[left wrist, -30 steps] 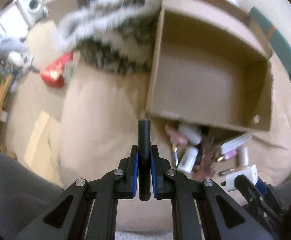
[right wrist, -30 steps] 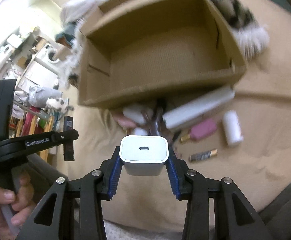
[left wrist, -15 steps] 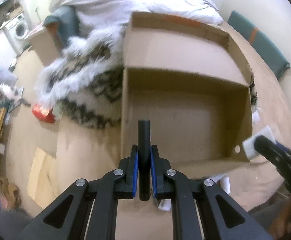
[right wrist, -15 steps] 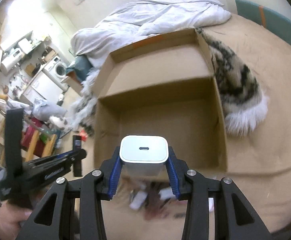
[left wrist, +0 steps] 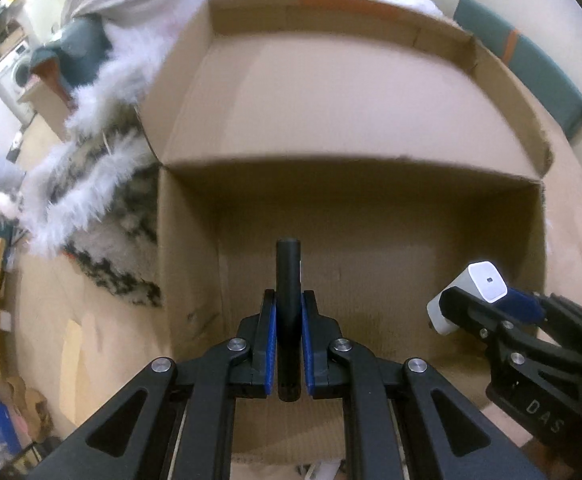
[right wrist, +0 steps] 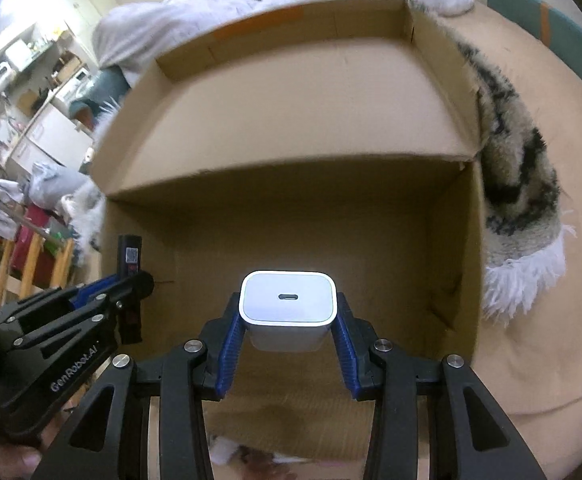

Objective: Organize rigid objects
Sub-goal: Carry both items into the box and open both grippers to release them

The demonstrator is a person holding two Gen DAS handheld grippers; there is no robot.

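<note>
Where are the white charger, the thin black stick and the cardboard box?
white charger (right wrist: 287, 299): right wrist view, its flat top face with the port.
thin black stick (left wrist: 288, 268): left wrist view, upper shaft above the pads.
cardboard box (left wrist: 331, 92): left wrist view, raised back flap.

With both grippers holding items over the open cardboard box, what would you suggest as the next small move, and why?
Probably lower both grippers a little into the cardboard box before letting go. The left gripper is shut on a slim black stick and the right gripper on a white charger. Both hang above the bare box floor, so a shorter drop should land them more gently.
</note>
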